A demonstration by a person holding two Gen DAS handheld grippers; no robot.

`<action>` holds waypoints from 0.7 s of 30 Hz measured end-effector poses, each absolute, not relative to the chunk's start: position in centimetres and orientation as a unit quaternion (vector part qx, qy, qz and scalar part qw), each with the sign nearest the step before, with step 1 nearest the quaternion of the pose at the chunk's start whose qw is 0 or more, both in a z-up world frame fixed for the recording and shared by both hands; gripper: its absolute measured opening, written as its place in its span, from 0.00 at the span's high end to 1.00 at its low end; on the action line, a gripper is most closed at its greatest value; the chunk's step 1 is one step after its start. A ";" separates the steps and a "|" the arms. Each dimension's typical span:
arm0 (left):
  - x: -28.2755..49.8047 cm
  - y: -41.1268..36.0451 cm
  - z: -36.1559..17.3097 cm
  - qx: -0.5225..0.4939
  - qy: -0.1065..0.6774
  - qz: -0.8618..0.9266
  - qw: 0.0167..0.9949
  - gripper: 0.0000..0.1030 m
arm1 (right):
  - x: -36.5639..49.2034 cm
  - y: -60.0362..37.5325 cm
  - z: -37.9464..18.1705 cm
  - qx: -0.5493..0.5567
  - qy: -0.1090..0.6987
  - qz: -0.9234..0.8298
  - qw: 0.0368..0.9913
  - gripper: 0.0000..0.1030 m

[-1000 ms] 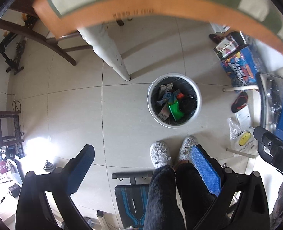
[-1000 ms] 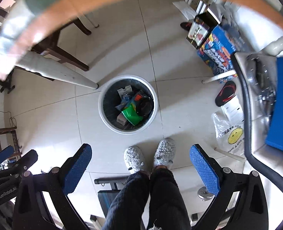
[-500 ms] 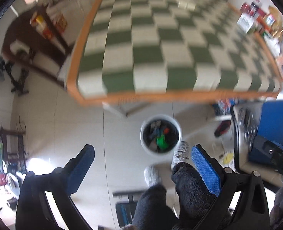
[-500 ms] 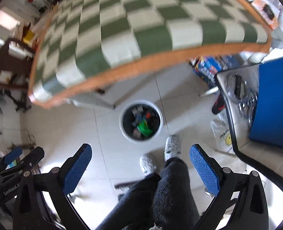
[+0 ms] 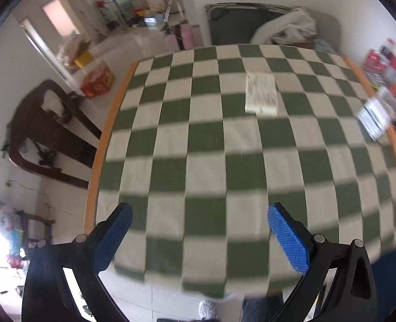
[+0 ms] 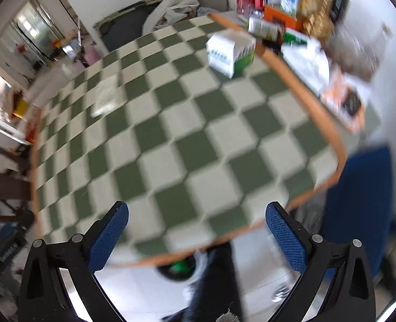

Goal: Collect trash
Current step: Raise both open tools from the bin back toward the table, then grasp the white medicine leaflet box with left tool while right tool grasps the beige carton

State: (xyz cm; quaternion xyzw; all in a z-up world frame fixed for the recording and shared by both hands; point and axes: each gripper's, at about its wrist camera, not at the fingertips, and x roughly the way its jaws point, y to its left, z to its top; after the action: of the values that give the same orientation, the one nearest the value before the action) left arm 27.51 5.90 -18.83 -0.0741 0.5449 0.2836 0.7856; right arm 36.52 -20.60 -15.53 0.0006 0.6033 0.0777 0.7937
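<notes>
Trash remains on the checkered desk [image 5: 198,145]: a flat pale wrapper [image 5: 261,96] lies toward the far side, well apart from both tools, and a white-and-green carton [image 6: 231,53] sits near the right edge. The left tongs [image 5: 198,230] and right tongs [image 6: 196,228] hang over the near edge, jaws spread wide, holding nothing. The waste bin [image 6: 180,269] peeks out below. Collection looks unfinished; picking is left.
</notes>
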 end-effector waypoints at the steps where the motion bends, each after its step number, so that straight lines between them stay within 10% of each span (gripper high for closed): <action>1: 29.8 5.8 -19.4 -0.070 0.547 0.298 0.779 0.00 | 40.1 -20.8 -15.8 -0.010 0.607 0.075 0.791 0.00; 21: 51.6 9.4 -29.5 -0.103 0.635 0.302 0.704 0.00 | 72.9 -17.5 -30.8 -0.219 0.692 0.117 0.678 0.00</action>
State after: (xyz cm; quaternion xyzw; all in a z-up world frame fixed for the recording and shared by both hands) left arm 51.63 9.41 -29.53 -0.1031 0.6348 0.3024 0.7036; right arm 72.89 -17.50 -30.76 -0.2185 0.6924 0.1174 0.6776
